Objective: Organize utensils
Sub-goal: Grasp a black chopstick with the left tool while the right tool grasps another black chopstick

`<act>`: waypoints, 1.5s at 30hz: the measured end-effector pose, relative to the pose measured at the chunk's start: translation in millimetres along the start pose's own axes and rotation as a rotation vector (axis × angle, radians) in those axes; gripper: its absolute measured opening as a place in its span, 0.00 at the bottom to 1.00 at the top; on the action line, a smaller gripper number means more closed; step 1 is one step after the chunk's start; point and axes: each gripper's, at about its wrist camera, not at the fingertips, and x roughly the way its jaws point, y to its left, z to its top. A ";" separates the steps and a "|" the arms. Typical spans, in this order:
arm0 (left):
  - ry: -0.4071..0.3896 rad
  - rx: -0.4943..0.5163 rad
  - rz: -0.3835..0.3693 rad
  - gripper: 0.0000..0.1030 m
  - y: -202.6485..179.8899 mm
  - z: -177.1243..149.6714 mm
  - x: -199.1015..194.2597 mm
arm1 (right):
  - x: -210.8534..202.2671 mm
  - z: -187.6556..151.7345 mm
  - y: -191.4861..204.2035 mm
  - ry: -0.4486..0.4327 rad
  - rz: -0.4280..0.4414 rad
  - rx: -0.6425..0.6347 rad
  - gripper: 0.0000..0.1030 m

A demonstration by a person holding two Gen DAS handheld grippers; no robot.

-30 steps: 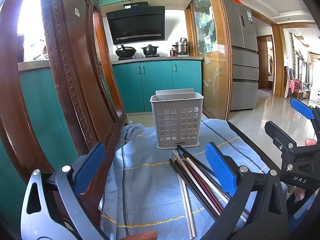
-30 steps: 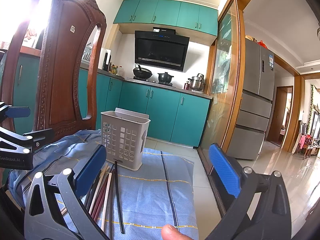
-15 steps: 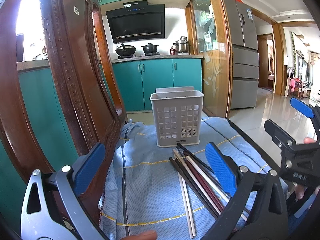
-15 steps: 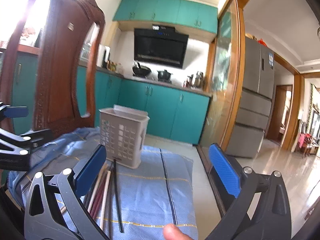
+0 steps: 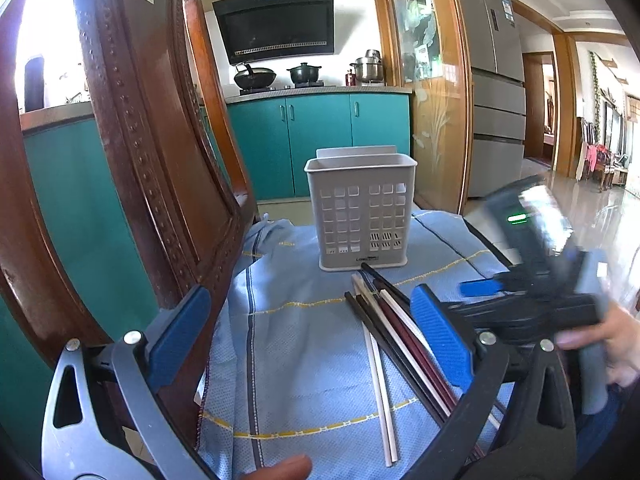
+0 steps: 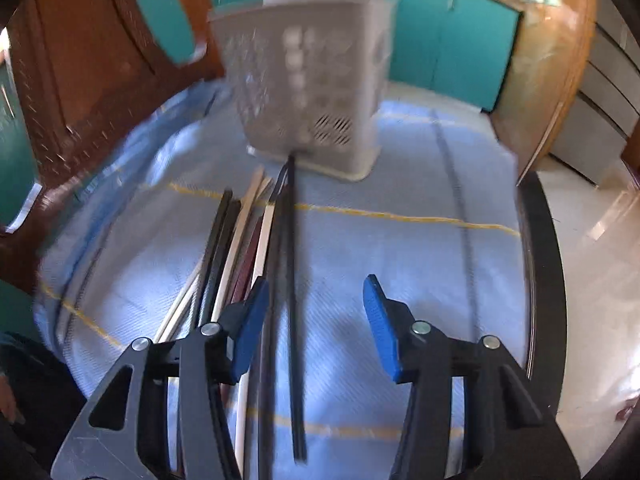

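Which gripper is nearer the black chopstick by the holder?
Right. The right gripper is low over the black chopstick, which lies between its open fingers. The left gripper sits back, left of the pile.

Left gripper (image 5: 308, 336): held low and level, jaws spread wide, blue pads (image 5: 179, 334) far apart, nothing between them. A fingertip (image 5: 280, 469) of the holding hand showing at the bottom edge of the left wrist view.

Right gripper (image 6: 312, 322): tipped downward, jaws parted but narrower than the left's, blue pads (image 6: 382, 328) clear of one another, gripping nothing. Seen from the left wrist view as a blurred black body (image 5: 528, 304) crossing in front of the left gripper's right finger, grasped from the right by a hand (image 5: 608, 344).
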 end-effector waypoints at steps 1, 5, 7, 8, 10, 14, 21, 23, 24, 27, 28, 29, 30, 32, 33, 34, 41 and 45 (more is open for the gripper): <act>0.010 0.004 0.005 0.97 -0.3 -1.0 1.7 | 9.5 4.2 1.0 0.029 0.012 -0.003 0.49; 0.097 0.010 0.013 0.97 1.2 -5.4 15.3 | 29.5 17.7 -8.1 0.068 0.031 0.057 0.34; 0.143 -0.012 -0.022 0.97 5.0 -8.5 22.8 | 33.6 18.4 -23.6 0.095 0.095 0.128 0.23; 0.158 -0.029 -0.040 0.97 7.4 -9.9 25.4 | 36.2 15.8 -25.8 0.088 0.100 0.142 0.16; 0.185 -0.064 -0.084 0.96 10.9 -12.2 30.1 | 35.3 14.1 -33.9 0.092 0.091 0.151 0.08; 0.298 -0.126 -0.161 0.75 11.4 -13.5 51.5 | 31.1 5.7 -48.2 0.101 0.053 0.180 0.07; 0.581 -0.037 -0.248 0.32 -20.4 -11.5 124.6 | 12.6 -6.7 -67.8 0.086 0.015 0.256 0.10; 0.620 -0.010 -0.258 0.26 -28.2 -12.7 143.3 | 6.0 -10.4 -74.3 0.079 0.010 0.265 0.10; 0.630 -0.012 -0.262 0.24 -29.3 -12.9 149.6 | 3.9 -10.9 -75.5 0.076 0.003 0.262 0.10; 0.670 -0.103 -0.330 0.24 -25.7 -13.5 170.7 | 11.4 -4.9 -62.0 0.071 -0.011 0.244 0.10; 0.677 -0.116 -0.333 0.24 -25.3 -15.2 173.7 | 12.5 -2.8 -60.9 0.071 -0.015 0.239 0.10; 0.683 -0.118 -0.329 0.25 -26.0 -17.7 176.9 | 12.1 -3.3 -59.5 0.070 -0.018 0.231 0.10; 0.679 -0.123 -0.331 0.24 -25.8 -17.1 178.3 | 11.4 -3.8 -57.5 0.068 -0.020 0.221 0.10; 0.688 -0.131 -0.318 0.24 -25.5 -18.8 182.0 | 12.6 -3.6 -55.0 0.068 -0.030 0.207 0.10; 0.685 -0.145 -0.321 0.24 -23.5 -20.4 183.4 | 13.4 -4.2 -53.8 0.070 -0.034 0.205 0.11; 0.687 -0.152 -0.324 0.24 -23.1 -21.1 184.1 | 14.2 -4.3 -53.4 0.073 -0.031 0.204 0.12; 0.685 -0.207 -0.338 0.17 -0.7 -25.1 174.9 | 18.1 -7.3 -44.0 0.080 -0.048 0.186 0.13; 0.661 -0.199 -0.319 0.09 9.1 -22.5 169.5 | 18.9 -7.2 -41.0 0.075 -0.062 0.175 0.13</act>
